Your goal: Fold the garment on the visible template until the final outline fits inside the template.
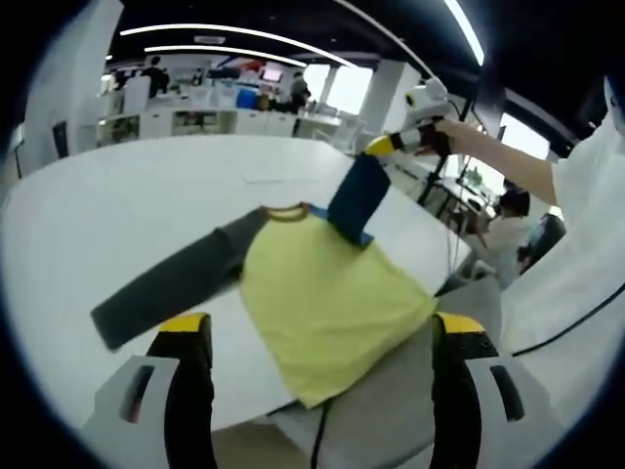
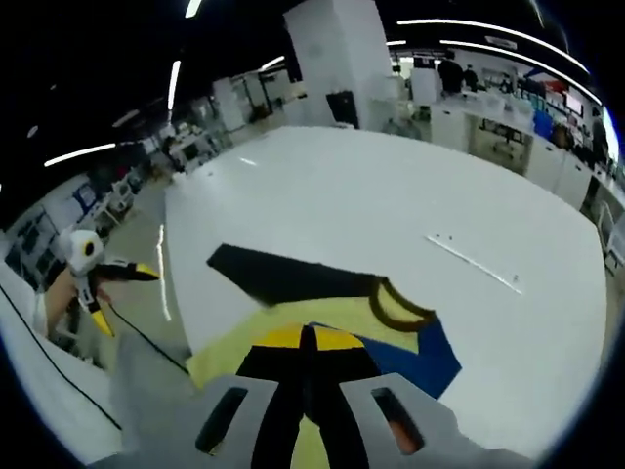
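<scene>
A yellow shirt (image 1: 327, 298) with a brown collar (image 1: 286, 212) lies on the white table (image 1: 146, 195), its hem hanging over the near edge. One dark sleeve (image 1: 171, 283) lies flat to the left. The other sleeve (image 1: 358, 193) is lifted upright, and my right gripper (image 1: 398, 144) is shut on its end. My left gripper (image 1: 322, 337) stands open near the hem with nothing between its jaws. In the right gripper view my right gripper (image 2: 308, 342) is shut above the shirt (image 2: 293, 318), with the flat sleeve (image 2: 283, 276) and collar (image 2: 402, 308) beyond. A blue template (image 2: 422, 358) shows from under the shirt.
The person's white sleeve (image 1: 586, 195) reaches in from the right. My left gripper (image 2: 112, 288), held in a hand, hangs off the table's edge at the left. A thin line (image 2: 474, 262) marks the table top. Desks and people stand far behind.
</scene>
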The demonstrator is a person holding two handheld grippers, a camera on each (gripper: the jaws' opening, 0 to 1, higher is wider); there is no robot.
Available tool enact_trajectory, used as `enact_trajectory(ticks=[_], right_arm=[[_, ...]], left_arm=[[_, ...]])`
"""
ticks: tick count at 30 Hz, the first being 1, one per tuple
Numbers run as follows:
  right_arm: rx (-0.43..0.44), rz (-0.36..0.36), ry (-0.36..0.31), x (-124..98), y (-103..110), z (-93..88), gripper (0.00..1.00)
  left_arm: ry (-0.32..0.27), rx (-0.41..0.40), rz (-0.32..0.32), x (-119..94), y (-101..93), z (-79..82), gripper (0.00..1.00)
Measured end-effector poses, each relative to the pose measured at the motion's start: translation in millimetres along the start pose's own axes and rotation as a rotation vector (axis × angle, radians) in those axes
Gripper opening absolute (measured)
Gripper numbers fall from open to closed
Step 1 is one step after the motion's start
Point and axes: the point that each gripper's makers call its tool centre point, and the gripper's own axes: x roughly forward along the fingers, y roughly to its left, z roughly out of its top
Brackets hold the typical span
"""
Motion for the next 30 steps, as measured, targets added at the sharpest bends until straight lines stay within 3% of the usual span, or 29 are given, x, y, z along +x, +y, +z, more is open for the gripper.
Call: enact_trajectory(ticks=[12,16,30], right_arm=[[0.043,0.034,0.007,31,7,5.6,0.02],[0.039,0.016,0.033,40,2,0.7,0.02],[0.103,-0.013,0.027,57,-5,3.2,0.02]], left_arm=[[-0.004,-0.004,-0.003,-1,2.2,1.9,0.9],[0.0,-0.006,-0.004,-1,2.8,1.0,0.9],[-0.008,-0.004,-0.028,4,4.1,5.5,0.9]])
